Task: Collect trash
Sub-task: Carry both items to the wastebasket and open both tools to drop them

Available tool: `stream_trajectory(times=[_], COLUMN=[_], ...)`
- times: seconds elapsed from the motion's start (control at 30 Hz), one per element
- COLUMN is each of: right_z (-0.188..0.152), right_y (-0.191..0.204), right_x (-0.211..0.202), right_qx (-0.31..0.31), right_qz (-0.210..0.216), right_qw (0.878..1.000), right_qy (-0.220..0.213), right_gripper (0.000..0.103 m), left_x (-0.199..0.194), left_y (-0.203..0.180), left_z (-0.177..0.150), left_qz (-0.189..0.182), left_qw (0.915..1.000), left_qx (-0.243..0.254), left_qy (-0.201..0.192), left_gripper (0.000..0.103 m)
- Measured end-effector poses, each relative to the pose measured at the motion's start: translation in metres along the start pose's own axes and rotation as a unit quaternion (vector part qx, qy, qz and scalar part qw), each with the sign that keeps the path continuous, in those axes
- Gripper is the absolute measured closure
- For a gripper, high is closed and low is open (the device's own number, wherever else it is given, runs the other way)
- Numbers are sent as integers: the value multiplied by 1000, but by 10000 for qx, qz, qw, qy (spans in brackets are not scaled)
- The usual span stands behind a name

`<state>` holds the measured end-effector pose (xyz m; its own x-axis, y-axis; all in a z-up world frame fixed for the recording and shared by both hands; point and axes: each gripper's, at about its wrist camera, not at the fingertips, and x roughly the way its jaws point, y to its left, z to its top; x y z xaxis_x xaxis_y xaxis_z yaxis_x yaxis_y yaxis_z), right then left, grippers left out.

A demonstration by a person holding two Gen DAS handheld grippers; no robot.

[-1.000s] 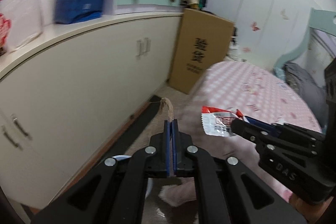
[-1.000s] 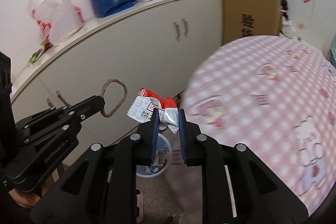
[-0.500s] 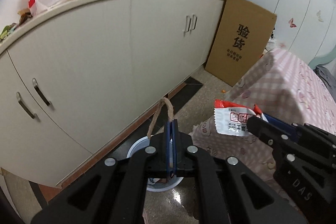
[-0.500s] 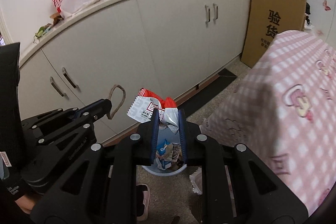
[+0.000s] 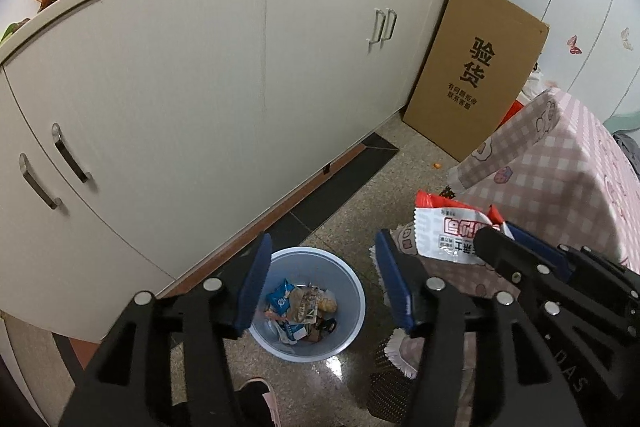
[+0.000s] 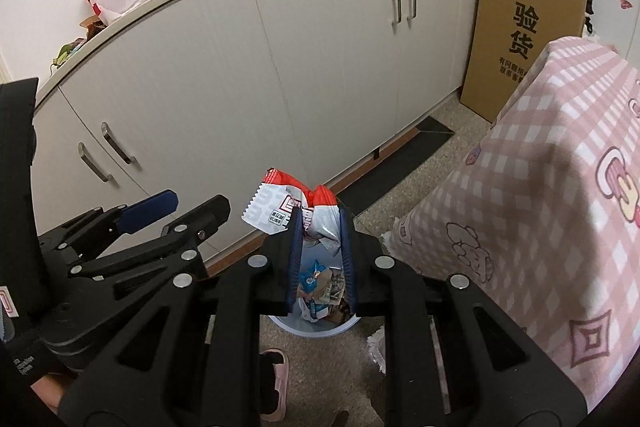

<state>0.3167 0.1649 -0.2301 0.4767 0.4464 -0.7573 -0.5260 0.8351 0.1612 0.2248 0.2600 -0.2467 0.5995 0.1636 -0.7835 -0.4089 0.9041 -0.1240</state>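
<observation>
Your left gripper (image 5: 320, 281): jaws opening, nothing between them, above the blue bin (image 5: 347, 283) | your right gripper (image 6: 320, 243): clamped on the red-and-white snack wrapper (image 6: 290, 209) | wrapper above the bin, beside the white cabinet (image 6: 240, 75)

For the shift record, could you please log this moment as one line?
left tongs: opening, empty, over bin | right tongs: shut on snack wrapper above bin | bin: on floor, holds wrappers
</observation>
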Motion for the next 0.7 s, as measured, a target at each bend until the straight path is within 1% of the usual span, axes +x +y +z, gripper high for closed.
stream_trajectory(times=[0.13,0.27,0.4,0.5,0.6,0.63,0.7], right_z=[0,0,1,3,6,8,11], right_y=[0,2,6,9,11,11,11], right_x=[3,4,7,9,12,14,18], right_qx=[5,8,35,70,139,189,304], right_qz=[22,45,108,169,239,324,359], right_qw=[10000,10000,9999,9998,9996,9992,9988], right_qy=[37,35,33,10,-86,-128,-144], right_gripper=[84,84,84,84,82,81,61], left_x=[0,-2,-2,-3,-7,-8,-11], left_y=[2,6,16,27,37,40,45], left_z=[0,0,-2,-3,-2,-1,0], left_qz=[30,116,255,448,577,615,697], left_qw=[10000,9999,9995,9985,9972,9967,9958], left_qx=[-27,-37,-162,-302,-473,-530,-595], left_qy=[17,-10,14,0,-48,-68,-89], left_gripper=[45,38,37,36,36,36,35])
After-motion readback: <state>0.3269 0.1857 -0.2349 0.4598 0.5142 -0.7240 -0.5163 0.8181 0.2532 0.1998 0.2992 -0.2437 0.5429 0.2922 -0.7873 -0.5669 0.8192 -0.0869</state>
